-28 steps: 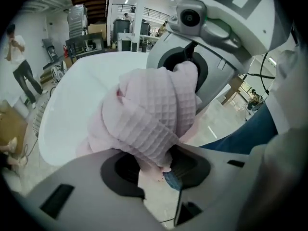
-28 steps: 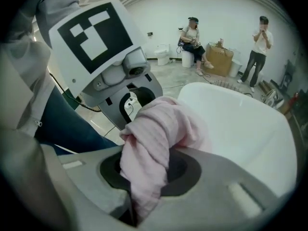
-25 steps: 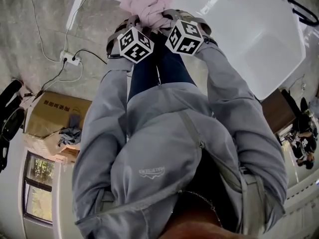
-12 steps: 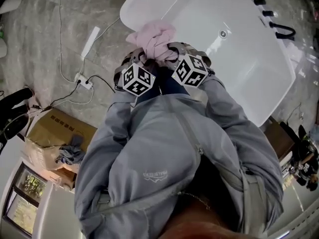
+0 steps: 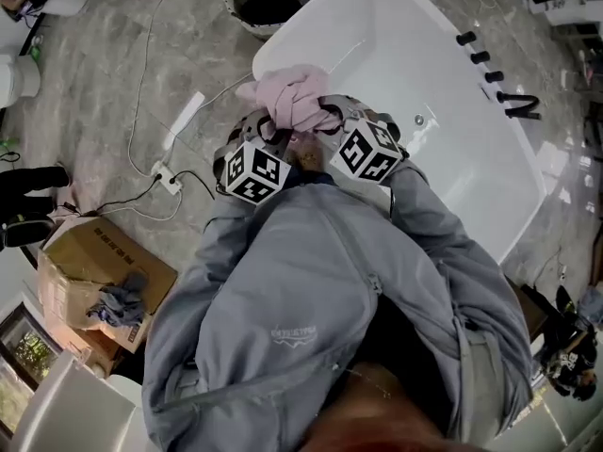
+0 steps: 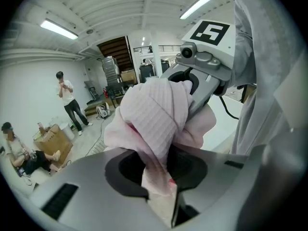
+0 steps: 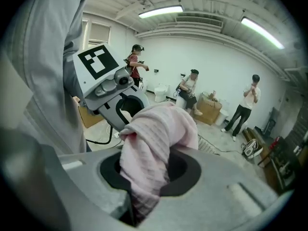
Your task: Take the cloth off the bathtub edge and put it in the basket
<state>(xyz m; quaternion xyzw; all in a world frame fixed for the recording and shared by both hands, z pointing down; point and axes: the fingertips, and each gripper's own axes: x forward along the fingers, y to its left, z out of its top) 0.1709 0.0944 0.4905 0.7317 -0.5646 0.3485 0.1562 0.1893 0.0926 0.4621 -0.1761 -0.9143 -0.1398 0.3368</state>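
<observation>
The pale pink ribbed cloth (image 5: 294,100) is held bunched in the air above the rounded end of the white oval bathtub (image 5: 452,158), the end nearest the person. The left gripper (image 6: 162,177) clamps one fold; its jaws have just been closing, with the cloth between them. The right gripper (image 7: 139,196) pinches another fold, tight on the fabric. The two grippers sit side by side. The round woven basket (image 5: 236,3) stands on the grey stone floor just beyond that end of the tub.

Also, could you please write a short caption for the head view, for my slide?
Left claw and right claw grip one bunched pink cloth near the white bathtub; basket beyond.
</observation>
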